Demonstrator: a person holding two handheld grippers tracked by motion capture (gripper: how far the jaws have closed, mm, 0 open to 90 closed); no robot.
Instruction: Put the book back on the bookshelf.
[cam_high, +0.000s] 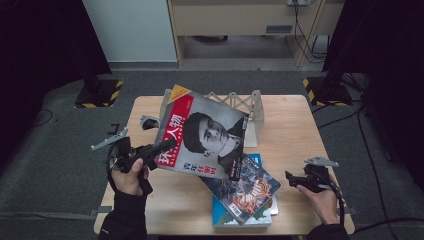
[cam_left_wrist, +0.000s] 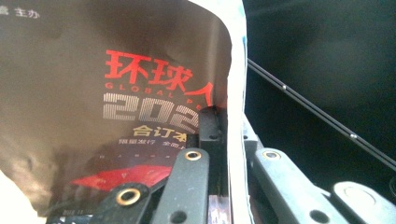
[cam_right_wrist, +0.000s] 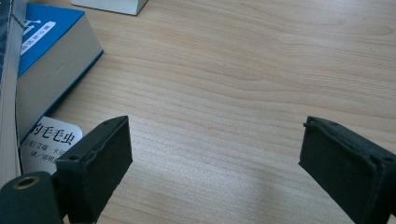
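My left fingers (cam_high: 167, 144) pinch the magazine (cam_high: 202, 135) at its near left edge; it tilts up over the table (cam_high: 290, 125), rack (cam_high: 250, 107) just behind. My right gripper (cam_high: 291, 176) waits wide open, holding nothing, right of the books (cam_high: 245, 192).

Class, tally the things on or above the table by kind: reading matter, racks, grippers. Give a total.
Magazines: 2, the portrait magazine held up and the illustrated magazine on the stack
Books: 1, the blue book
Racks: 1, the white rack
Grippers: 2, left gripper, right gripper
Total: 6
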